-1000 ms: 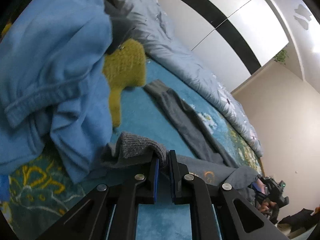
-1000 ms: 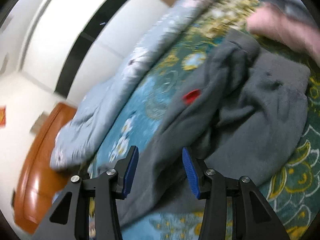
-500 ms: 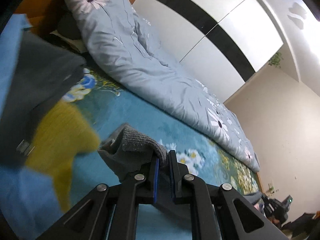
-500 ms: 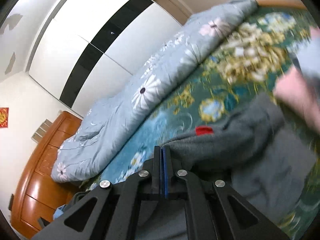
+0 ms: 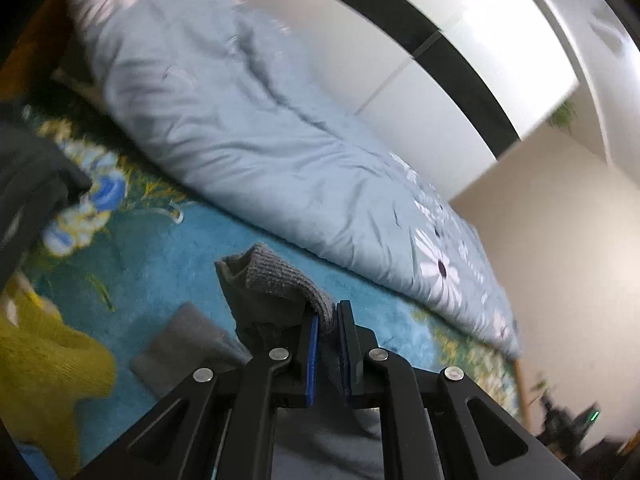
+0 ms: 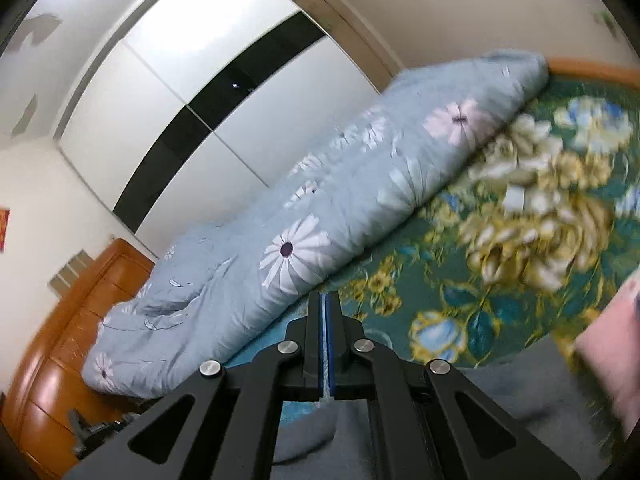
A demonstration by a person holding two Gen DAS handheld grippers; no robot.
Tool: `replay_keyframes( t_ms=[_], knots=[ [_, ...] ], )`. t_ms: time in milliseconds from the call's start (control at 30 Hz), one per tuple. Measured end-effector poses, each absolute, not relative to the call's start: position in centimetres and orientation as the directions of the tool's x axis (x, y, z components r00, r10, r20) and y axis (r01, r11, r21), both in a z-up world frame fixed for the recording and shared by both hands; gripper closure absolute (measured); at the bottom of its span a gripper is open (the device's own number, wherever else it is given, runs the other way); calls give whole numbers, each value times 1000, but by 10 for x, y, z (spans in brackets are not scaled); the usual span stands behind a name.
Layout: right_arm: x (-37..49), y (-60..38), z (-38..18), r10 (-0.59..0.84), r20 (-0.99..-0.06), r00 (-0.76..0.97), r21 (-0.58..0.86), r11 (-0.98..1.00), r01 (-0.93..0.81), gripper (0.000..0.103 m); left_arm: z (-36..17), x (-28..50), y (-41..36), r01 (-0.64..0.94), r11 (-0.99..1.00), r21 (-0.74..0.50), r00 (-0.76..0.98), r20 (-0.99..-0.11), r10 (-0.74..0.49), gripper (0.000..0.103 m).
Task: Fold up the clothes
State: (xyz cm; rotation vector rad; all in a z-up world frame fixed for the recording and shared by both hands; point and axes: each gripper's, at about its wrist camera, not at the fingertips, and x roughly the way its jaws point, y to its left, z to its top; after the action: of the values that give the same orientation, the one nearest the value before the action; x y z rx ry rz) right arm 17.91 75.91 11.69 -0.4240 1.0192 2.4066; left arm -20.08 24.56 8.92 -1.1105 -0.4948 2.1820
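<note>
My left gripper point(image 5: 327, 314) is shut on the ribbed cuff of a grey garment point(image 5: 272, 280) and holds it up above the bed; more grey cloth point(image 5: 180, 344) hangs below. My right gripper point(image 6: 325, 300) has its pads pressed together. The grey garment point(image 6: 516, 396) hangs beneath its jaws, and the pinch point itself is hidden. The teal floral bedspread point(image 6: 500, 240) lies below; it also shows in the left wrist view point(image 5: 152, 248).
A rolled light-blue floral duvet point(image 5: 248, 136) lies along the far side of the bed, also in the right wrist view point(image 6: 312, 224). A yellow knit garment point(image 5: 44, 368) and dark cloth point(image 5: 28, 184) lie at the left. Pink cloth point(image 6: 608, 344) at right. Wooden headboard point(image 6: 68, 332), white wardrobe point(image 6: 192, 68).
The right gripper closed from open onto the grey garment and lifted it. Both grippers have risen and tilted up; the blue garment has left the left view.
</note>
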Motion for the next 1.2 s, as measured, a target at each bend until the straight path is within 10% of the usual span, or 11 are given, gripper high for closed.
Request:
replay_keyframes(
  t_ms=[333,467,1067,1200],
  knots=[
    [146,744,53,138,-675,-724,535,-584,-610,100,132,-137,203,-475,-665,-576,-457,-485,746,93],
    [134,739,24,52,-670,-740,634,-479,-608,46,151,-107,178,-533,-656,-535,-482,-445,755,93],
    [89,759,-21,146,-883,-446,430,-130,-893,46,82,-63,113,-453,-682,-574,-433,-527,731,93],
    [105,768,-27,140,-885,-444,431,-111,-895,75,68,-66,104,-410,-678,-610,-410,-541,734,93]
  ],
)
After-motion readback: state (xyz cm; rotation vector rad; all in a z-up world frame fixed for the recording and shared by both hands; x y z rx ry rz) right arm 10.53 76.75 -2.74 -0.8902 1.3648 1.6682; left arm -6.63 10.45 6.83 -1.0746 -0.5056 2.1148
